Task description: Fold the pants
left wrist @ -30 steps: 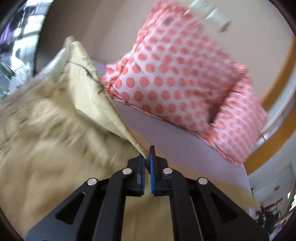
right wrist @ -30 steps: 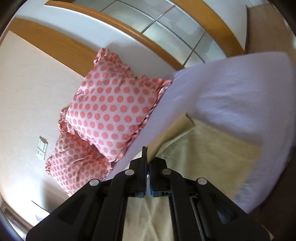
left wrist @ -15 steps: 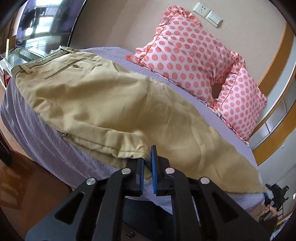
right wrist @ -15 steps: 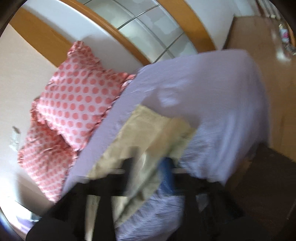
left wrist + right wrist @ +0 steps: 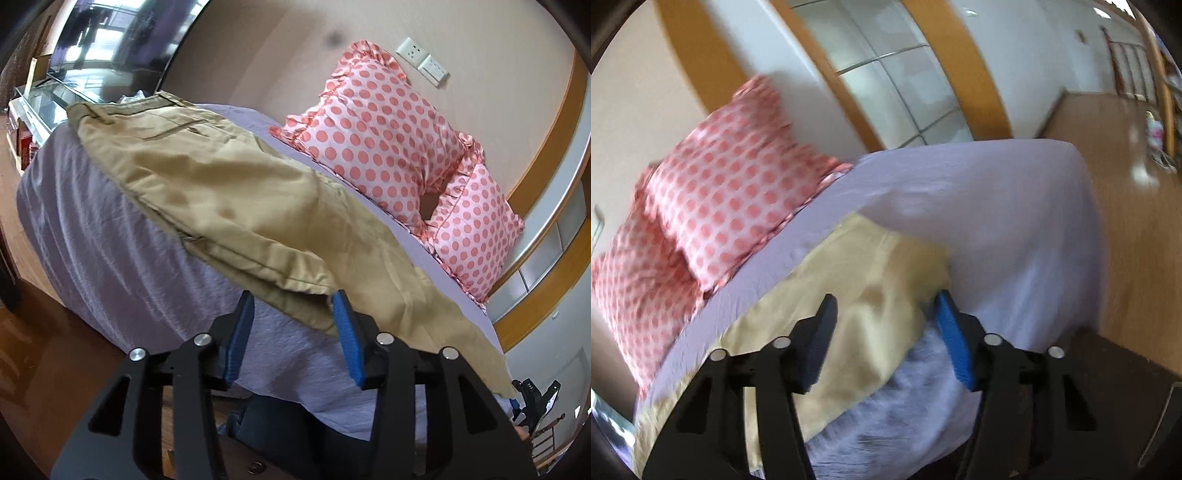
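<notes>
Pants (image 5: 229, 206) lie folded lengthwise on the bed (image 5: 110, 266), so both the left gripper (image 5: 291, 332) and right gripper (image 5: 886, 332) hang spread wide, gripping nothing.

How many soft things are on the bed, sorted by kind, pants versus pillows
Khaki cotton pants: 1, lying along the near edge of the lavender-sheeted bed.
Pink-and-white polka-dot ruffled pillows: 2, propped against the wall at the head, the second one overlapping the first.
Total: 3 soft things on the bed.
</notes>
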`<act>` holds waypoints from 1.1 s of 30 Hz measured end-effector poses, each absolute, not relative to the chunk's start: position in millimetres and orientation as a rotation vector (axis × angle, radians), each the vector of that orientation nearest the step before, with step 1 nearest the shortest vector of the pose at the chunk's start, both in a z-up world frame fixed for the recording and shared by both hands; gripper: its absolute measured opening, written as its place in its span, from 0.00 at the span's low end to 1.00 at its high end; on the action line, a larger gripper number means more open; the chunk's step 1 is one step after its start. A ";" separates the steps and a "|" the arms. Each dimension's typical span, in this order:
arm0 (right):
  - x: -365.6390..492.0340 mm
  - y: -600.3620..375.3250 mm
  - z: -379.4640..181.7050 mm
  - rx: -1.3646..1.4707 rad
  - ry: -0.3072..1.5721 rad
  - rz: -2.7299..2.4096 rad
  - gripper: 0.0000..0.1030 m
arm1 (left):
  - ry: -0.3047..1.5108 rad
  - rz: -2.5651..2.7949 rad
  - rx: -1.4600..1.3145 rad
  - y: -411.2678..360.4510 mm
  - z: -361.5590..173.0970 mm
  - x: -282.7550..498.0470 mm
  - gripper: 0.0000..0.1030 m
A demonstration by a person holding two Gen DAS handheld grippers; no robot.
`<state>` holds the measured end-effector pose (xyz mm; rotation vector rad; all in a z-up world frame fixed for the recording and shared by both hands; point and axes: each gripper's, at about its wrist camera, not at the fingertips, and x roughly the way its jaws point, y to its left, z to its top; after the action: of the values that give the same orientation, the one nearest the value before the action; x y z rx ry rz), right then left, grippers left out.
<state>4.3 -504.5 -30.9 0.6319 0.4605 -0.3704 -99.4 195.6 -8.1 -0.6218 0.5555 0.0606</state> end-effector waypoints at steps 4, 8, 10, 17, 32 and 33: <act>21.1 -486.8 -33.9 0.586 0.481 -0.298 0.14 | 0.532 0.050 -0.629 196.7 -5.1 -100.6 0.44; 31.9 -489.5 -32.5 0.625 0.464 -0.260 0.04 | 0.481 0.061 -0.638 204.0 -0.2 -109.2 0.46; 39.9 -477.4 -12.8 0.578 0.435 -0.214 0.03 | 0.438 0.089 -0.650 211.5 3.6 -116.5 0.52; 77.5 -341.8 55.2 0.428 0.380 0.273 0.03 | 0.427 0.202 -0.679 228.4 4.1 -125.4 0.83; 60.0 -146.1 20.1 0.079 0.661 0.789 0.89 | 0.519 0.177 -0.767 255.3 -15.7 -97.4 0.88; 58.8 -149.8 21.8 0.096 0.656 0.779 0.90 | 0.519 0.188 -0.770 258.0 -16.7 -94.6 0.88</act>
<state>58.8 -149.8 21.8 0.0963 0.6561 0.7786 -94.6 258.0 -16.7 -0.7703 0.5186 0.1880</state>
